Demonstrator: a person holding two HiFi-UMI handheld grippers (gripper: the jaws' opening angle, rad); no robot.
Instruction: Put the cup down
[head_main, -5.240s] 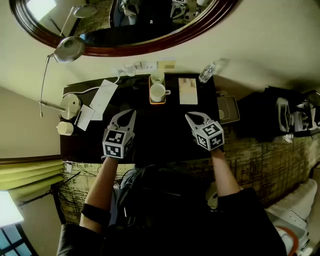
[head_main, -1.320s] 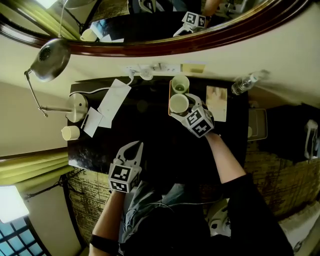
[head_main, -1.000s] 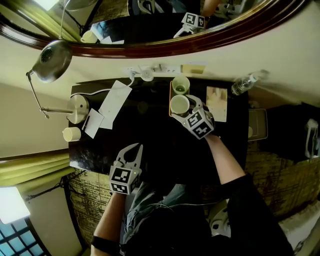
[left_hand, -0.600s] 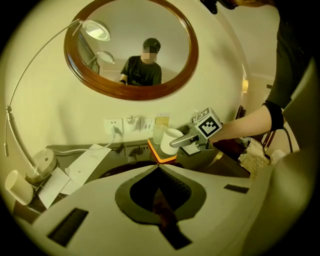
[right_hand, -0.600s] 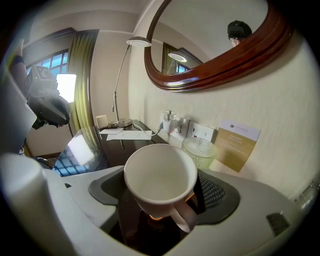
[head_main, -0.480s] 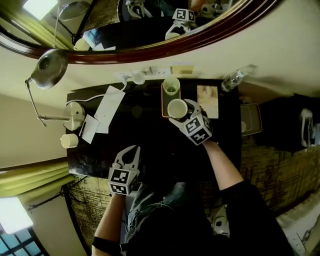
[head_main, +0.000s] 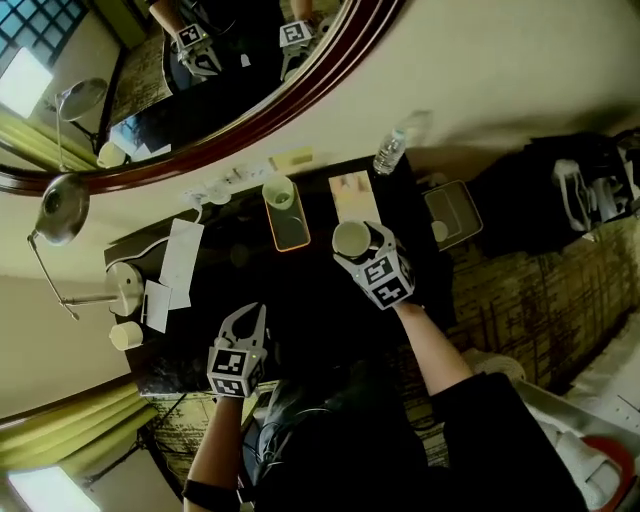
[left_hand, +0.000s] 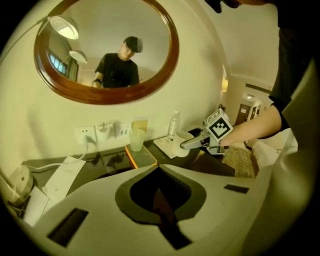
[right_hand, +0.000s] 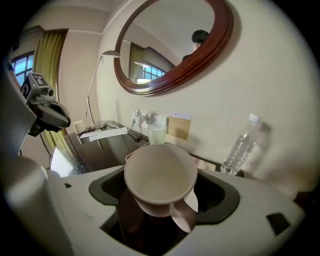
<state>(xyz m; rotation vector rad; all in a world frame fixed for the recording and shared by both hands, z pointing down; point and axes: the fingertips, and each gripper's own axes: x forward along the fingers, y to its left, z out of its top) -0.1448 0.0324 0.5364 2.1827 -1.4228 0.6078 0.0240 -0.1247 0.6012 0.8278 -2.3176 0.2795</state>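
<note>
A white cup with a handle hangs over the black desk, just right of the orange tray. My right gripper is shut on it, jaws wide around its body. In the right gripper view the cup sits upright and empty between the jaws, handle toward the camera. My left gripper is shut and empty near the desk's front edge. In the left gripper view, the right gripper and the cup show at the right.
A pale green glass stands at the tray's far end. A paper card lies behind the cup and a water bottle stands by the wall. Papers, a lamp base and a small cup are at the left.
The right gripper has carried the cup off the orange tray to the right, toward the person. The left gripper has stayed near the front edge. The head view has swung.
</note>
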